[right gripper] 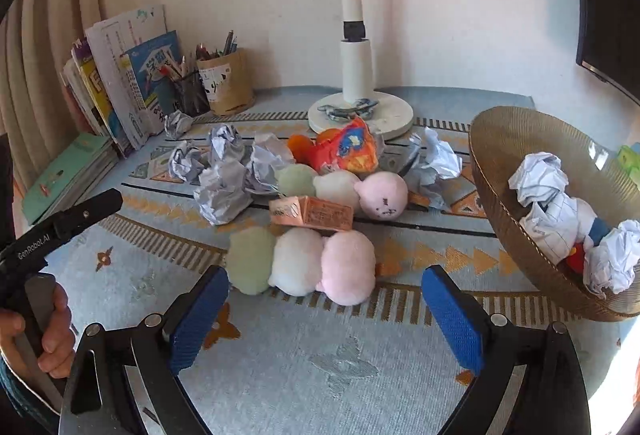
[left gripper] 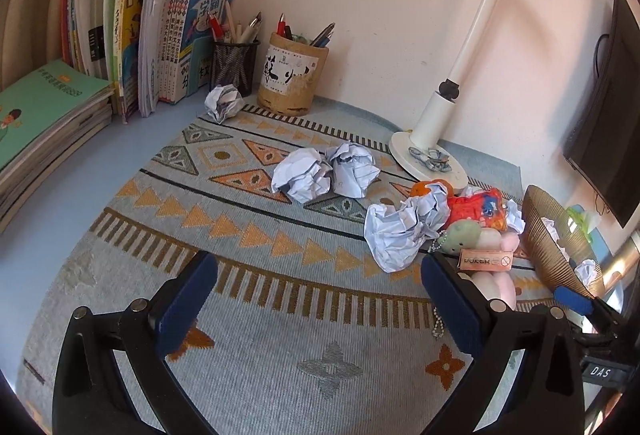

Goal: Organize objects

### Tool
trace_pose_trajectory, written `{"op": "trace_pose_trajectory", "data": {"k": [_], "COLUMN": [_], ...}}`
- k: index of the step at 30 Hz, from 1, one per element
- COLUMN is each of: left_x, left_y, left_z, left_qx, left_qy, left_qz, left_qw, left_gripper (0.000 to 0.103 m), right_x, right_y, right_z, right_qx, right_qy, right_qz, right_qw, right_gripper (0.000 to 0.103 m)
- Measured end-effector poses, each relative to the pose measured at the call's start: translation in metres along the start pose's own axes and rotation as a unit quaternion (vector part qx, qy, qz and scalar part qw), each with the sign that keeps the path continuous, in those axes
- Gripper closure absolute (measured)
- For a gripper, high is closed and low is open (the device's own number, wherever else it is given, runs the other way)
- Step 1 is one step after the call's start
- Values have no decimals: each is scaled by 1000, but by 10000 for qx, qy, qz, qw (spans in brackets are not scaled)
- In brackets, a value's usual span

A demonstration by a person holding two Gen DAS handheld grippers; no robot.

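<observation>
Crumpled paper balls (left gripper: 324, 173) lie on the patterned mat (left gripper: 248, 219), with one more (left gripper: 223, 102) by the pen cups. A pile of plush toys (right gripper: 304, 263), an orange card box (right gripper: 314, 213) and a red-orange plush (right gripper: 348, 147) sits mid-mat beside more paper (right gripper: 224, 183). A brown woven basket (right gripper: 504, 171) at the right holds several paper balls (right gripper: 540, 181). My left gripper (left gripper: 320, 291) is open over bare mat. My right gripper (right gripper: 324, 309) is open too, just short of the pink and white plush, nothing between its pads.
A white desk lamp (left gripper: 436, 115) stands at the back. Two pen holders (left gripper: 292, 75) and upright books (left gripper: 132, 23) line the wall, with a stack of booklets (left gripper: 48, 115) at left. A dark monitor (left gripper: 612, 107) hangs at right. A hand (right gripper: 56, 331) grips the left tool.
</observation>
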State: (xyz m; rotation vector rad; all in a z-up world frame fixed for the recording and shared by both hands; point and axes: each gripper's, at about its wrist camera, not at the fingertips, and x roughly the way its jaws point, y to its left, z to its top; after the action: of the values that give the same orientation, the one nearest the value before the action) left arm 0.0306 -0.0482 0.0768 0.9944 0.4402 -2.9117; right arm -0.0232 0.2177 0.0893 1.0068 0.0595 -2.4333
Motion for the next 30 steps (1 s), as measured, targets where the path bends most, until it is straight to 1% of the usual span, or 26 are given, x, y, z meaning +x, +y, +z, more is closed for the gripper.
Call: {"op": "trace_pose_trajectory", "data": {"k": [3,4,5,6,7,8,10,11,14,15,18,20,22,23,24,25,27,29,30], "left_x": [5,13,24,39,53,64,80,88,107,113,123,127,132,135,139,139,140,140,139], "left_y": [-2,-3,-4,-4,-2,1,3,4,5,8,21,29,33,35,35,34,31,30,30], "left_z": [28,35,40,44,47,48,50,51,54,55,58,57,56,56,55,55,55,55,54], "left_qx": [576,782,956,1056,1063,1031,1062,1104,1230,1186,824,621,481,426,379,423,472,399,414], "left_qy": [102,178,323,577,820,970,1153,1233,1293,1319,1322,1300,1323,1366,1412,1348,1325,1394,1402], "left_qz": [81,158,311,512,579,406,-200,-329,-361,-399,-721,-834,-879,-885,-875,-762,-658,-912,-946], "left_qw": [9983,9967,9944,9914,9893,9891,9874,9857,9833,9833,9852,9860,9861,9857,9854,9870,9879,9852,9847], "left_gripper": [1,1,1,2,3,3,3,3,3,4,7,8,15,23,27,28,48,60,61], "right_x": [9,16,26,38,52,66,94,109,149,160,191,207,220,225,229,233,237,229,222], "right_y": [26,35,44,51,57,61,65,66,71,72,77,79,81,82,81,80,76,77,78], "right_z": [47,61,73,85,95,103,117,122,130,130,128,128,127,126,123,121,117,117,117], "right_qx": [-30,-62,-111,-155,-152,-101,69,148,190,205,311,321,271,242,256,309,422,425,438], "right_qy": [86,125,197,313,443,590,903,1051,1396,1494,1799,1894,1893,1879,1880,1905,1913,1781,1726], "right_qz": [361,447,549,638,684,752,1001,1071,1001,1035,1248,1137,923,850,809,817,945,943,967], "right_qw": [9993,9989,9982,9973,9966,9954,9908,9886,9850,9831,9752,9748,9772,9782,9785,9778,9761,9786,9793], "right_gripper": [7,16,23,32,32,32,32,32,32,32,32,32,34,35,39,47,58,60,61]}}
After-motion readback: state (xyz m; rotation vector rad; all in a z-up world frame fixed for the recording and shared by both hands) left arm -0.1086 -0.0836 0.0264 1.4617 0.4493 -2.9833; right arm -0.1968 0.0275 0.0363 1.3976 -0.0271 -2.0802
